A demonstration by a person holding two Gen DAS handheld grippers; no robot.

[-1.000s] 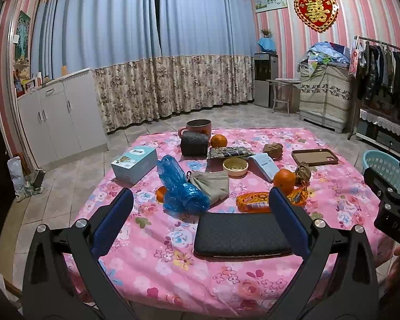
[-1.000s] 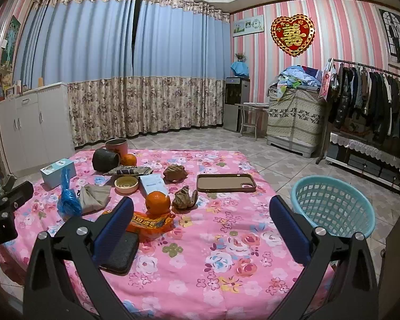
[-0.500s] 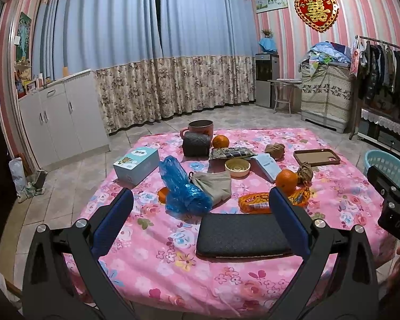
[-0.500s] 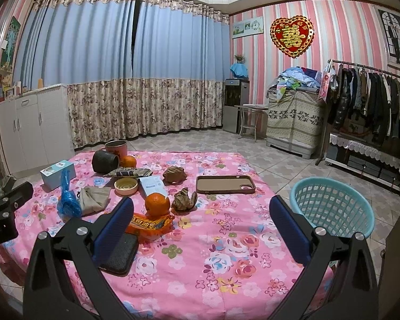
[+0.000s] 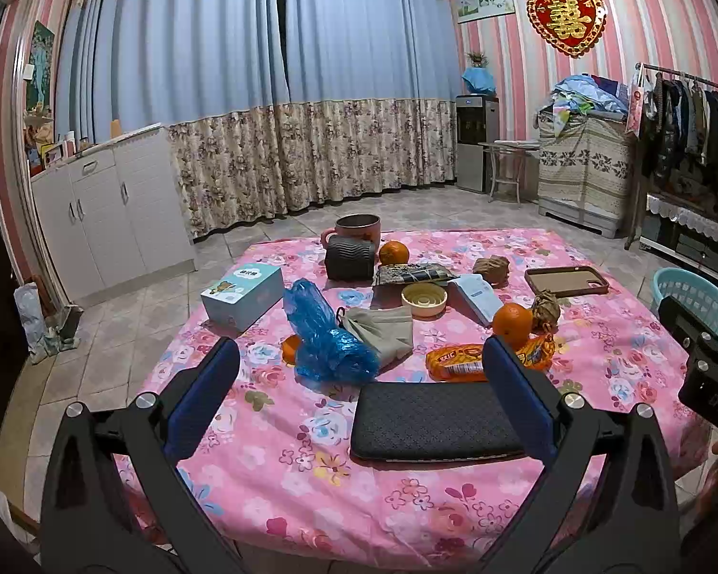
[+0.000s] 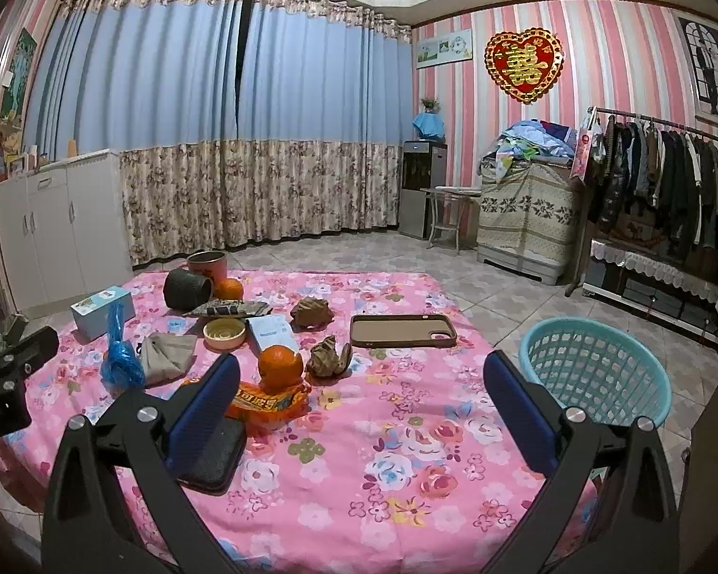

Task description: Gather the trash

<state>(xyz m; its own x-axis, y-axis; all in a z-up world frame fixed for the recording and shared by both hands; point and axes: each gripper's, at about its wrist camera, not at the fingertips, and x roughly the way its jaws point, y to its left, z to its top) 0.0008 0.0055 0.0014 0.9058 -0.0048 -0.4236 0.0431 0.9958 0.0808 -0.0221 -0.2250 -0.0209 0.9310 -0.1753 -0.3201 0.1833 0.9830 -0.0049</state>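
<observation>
Both views have barely shifted since the earlier frames; everything has kept its place. Trash lies around the orange on the pink floral surface: an orange snack wrapper touching its near side, a crumpled brown paper wad just beside it, a blue plastic bag well to its left. Beyond the surface's right edge stands a teal basket. Left gripper and right gripper hover with jaws spread, holding nothing.
</observation>
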